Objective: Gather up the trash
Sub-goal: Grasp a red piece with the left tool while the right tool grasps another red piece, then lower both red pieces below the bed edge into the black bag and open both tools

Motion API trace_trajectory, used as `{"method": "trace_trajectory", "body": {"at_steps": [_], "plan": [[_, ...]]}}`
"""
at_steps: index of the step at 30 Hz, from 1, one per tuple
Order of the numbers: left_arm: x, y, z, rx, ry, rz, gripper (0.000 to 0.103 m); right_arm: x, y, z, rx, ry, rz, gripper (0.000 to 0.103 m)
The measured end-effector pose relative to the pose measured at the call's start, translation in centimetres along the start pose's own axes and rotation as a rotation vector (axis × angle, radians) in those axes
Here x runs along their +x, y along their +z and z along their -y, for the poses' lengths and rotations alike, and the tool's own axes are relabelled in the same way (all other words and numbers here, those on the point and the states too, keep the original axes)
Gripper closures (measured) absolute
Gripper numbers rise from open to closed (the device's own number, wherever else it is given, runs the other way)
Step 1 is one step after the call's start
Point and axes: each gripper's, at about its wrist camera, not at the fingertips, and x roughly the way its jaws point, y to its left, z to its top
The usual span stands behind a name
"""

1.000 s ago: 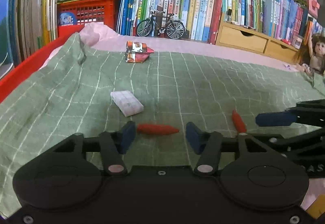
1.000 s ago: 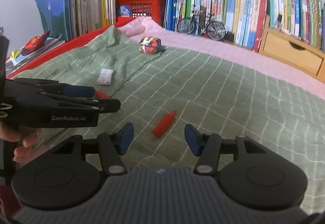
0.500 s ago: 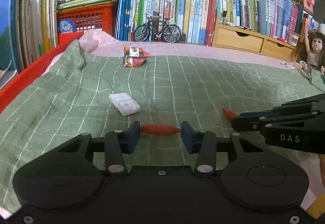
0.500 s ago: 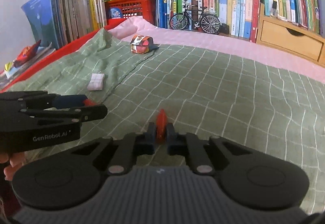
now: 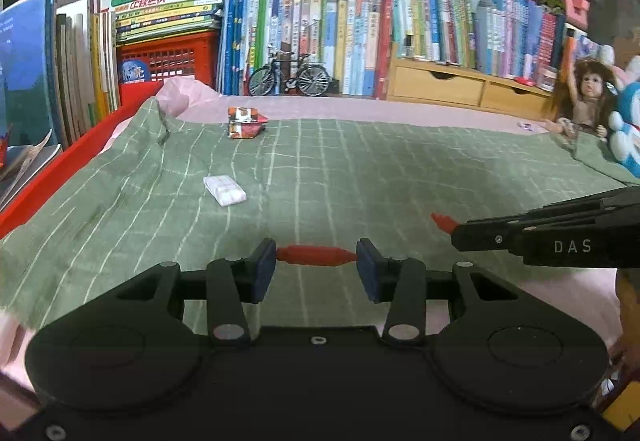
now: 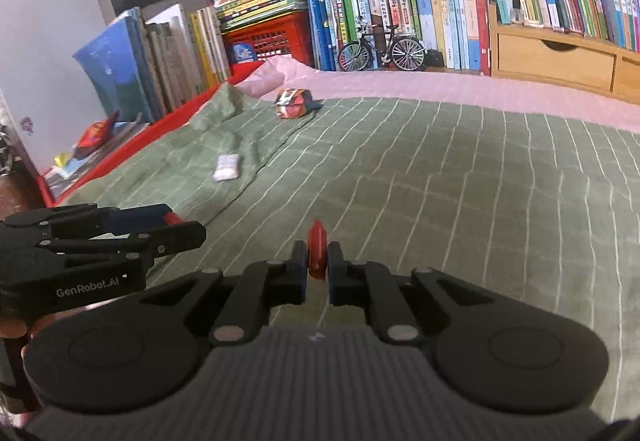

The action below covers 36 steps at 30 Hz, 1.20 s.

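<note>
On the green checked blanket (image 5: pixel 360 169), my left gripper (image 5: pixel 316 261) is shut on a red twisted wrapper (image 5: pixel 316 254), held end to end between its blue pads. My right gripper (image 6: pixel 317 267) is shut on a second red wrapper (image 6: pixel 317 249), which stands upright between its pads. In the left wrist view the right gripper (image 5: pixel 458 235) comes in from the right with a red tip (image 5: pixel 439 220) poking out. The left gripper (image 6: pixel 188 235) shows at the left of the right wrist view. A white packet (image 5: pixel 225 190) (image 6: pixel 227 167) and a folded orange-red wrapper (image 5: pixel 245 122) (image 6: pixel 294 103) lie farther back on the blanket.
Books (image 5: pixel 340 37) line the back wall beside a red crate (image 5: pixel 168 57), a model bicycle (image 5: pixel 289 75) and a wooden drawer unit (image 5: pixel 440 85). A red rail (image 5: pixel 60 169) edges the left side. A doll (image 5: pixel 580 101) and a blue plush (image 5: pixel 628 133) sit at the right.
My right gripper shut on its red wrapper. My left gripper's fingers narrowed onto the ends of the other red wrapper. Both cameras now sit a little higher.
</note>
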Motion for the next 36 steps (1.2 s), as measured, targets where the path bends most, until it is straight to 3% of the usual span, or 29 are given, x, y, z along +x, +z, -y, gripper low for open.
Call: {"method": "trace_trajectory", "body": {"at_steps": [7,12,18,26,31,36], "plan": [[-4.6,-3.0,2.1,0.042,-0.059,0.008,0.061,-4.8,-3.7,-0.7,0.067,0.028,-0.017,0.090],[-6.6,-6.6,2.7,0.038,-0.152,-0.061,0.061,-7.4,-7.5,-1.5,0.155,0.030,-0.068,0.090],[-7.9,-11.4,3.0,0.048,-0.172,-0.145,0.061,-8.9,-12.5,-2.5,0.203,0.013,-0.173,0.090],[-5.6,-16.9,3.9,0.068,-0.160,-0.354,0.061,-5.3,-17.0,-1.1,0.346,-0.032,-0.396,0.090],[-3.5,-19.9,4.7,0.079,-0.147,-0.464,0.061,-3.2,-19.2,-2.3,0.264,-0.104,-0.482,0.090],[-1.8,-22.4,5.0,0.070,-0.131,-0.552,0.061,-1.9,-20.6,-2.2,0.271,-0.131,-0.526,0.090]]}}
